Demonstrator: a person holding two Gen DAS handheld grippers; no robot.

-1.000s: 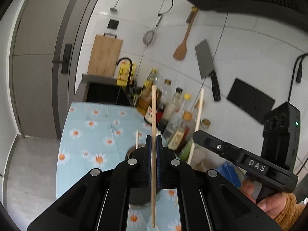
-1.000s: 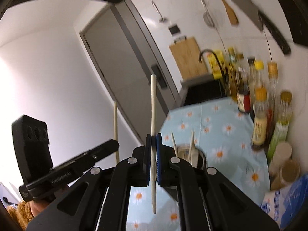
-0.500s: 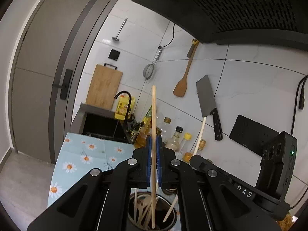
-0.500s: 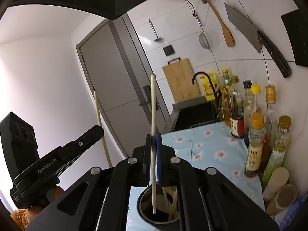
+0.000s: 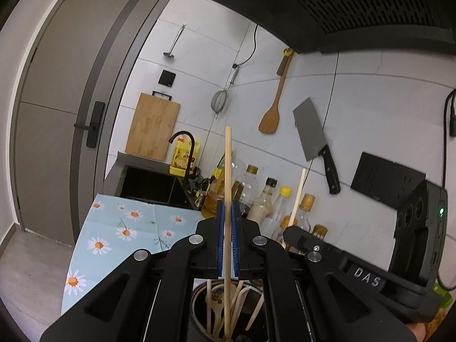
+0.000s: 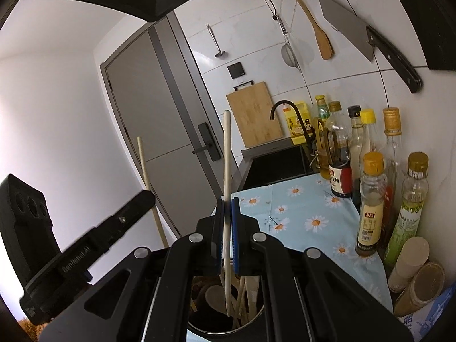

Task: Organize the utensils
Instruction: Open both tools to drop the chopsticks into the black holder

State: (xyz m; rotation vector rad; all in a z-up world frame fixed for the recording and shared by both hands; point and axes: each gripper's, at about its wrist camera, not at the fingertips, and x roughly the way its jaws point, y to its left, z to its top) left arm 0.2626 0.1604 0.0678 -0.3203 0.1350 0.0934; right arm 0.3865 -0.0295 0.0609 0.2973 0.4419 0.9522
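My left gripper [image 5: 227, 213] is shut on a light wooden chopstick [image 5: 227, 171] held upright; its lower end reaches into a dark utensil holder [image 5: 196, 310] just below the jaws. Wooden spoons and chopsticks stand in that holder. My right gripper [image 6: 227, 208] is shut on a pale chopstick [image 6: 226, 154], also upright, with its lower tip inside the same utensil holder [image 6: 193, 323]. The right gripper shows in the left wrist view at the right with its chopstick [image 5: 297, 196]; the left gripper and its chopstick [image 6: 144, 165] show at the left of the right wrist view.
Oil and sauce bottles [image 6: 370, 199] line the wall on the daisy-print cloth [image 6: 302, 213]. A sink with a black tap [image 5: 182, 154], a cutting board [image 5: 152, 125], a hanging spatula [image 5: 273, 105], a cleaver [image 5: 313, 134] and a strainer [image 5: 220, 105] are behind. A grey door [image 5: 57, 114] stands left.
Both grippers have sunk with their chopsticks, and the lower tips now reach deeper into the utensil holder. The holder has come up close under both sets of jaws.
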